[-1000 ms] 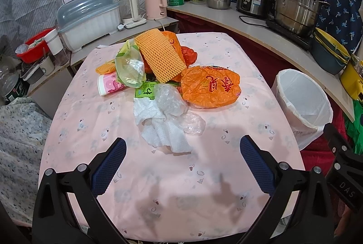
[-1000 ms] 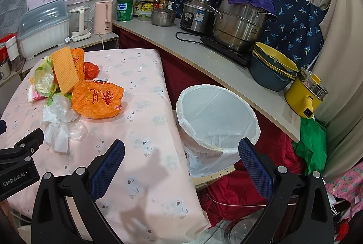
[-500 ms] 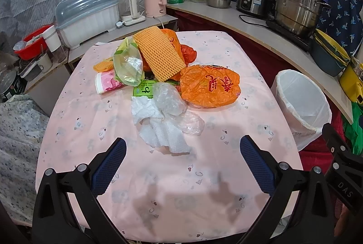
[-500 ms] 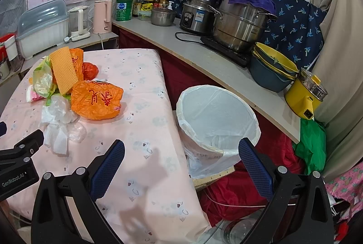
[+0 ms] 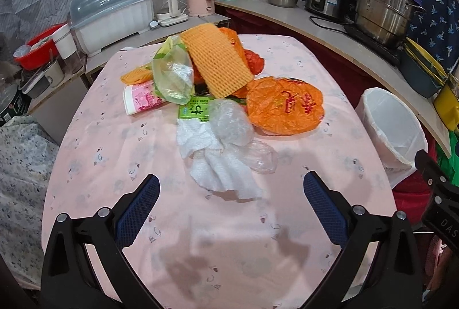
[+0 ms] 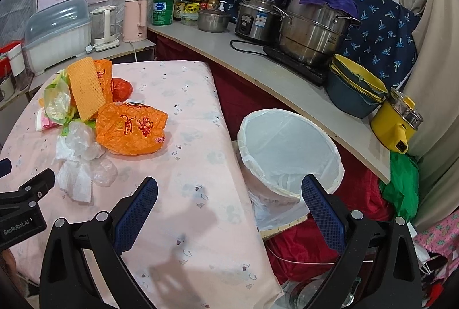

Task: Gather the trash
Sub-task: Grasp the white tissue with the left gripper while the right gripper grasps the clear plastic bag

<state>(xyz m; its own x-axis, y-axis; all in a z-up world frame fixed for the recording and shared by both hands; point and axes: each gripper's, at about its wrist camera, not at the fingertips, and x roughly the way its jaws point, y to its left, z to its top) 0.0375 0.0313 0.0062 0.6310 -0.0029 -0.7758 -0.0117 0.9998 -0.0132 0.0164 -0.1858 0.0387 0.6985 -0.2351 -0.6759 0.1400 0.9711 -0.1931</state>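
1. The table [image 5: 114, 165] wears a pink cloth.
2. The bin [image 6: 289, 148], lined white, stands off the table's edge at three o'clock.
3. The trash pile [image 5: 218, 96] lies at twelve o'clock from the left gripper [image 5: 231, 204], whose jaws gape wide and empty.
4. The right gripper [image 6: 229, 207] is spread wide, holding nothing, with the orange bag [image 6: 132, 128] at ten o'clock.

You face a tabletop [image 5: 120, 165] covered in pale pink cloth with small grey motifs. The crumpled bag [image 5: 284, 109] is orange with red characters; the foam net [image 5: 218, 62] is orange waffle-textured. The tissue [image 5: 223, 171] is white. The bin liner [image 6: 289, 148] is white.
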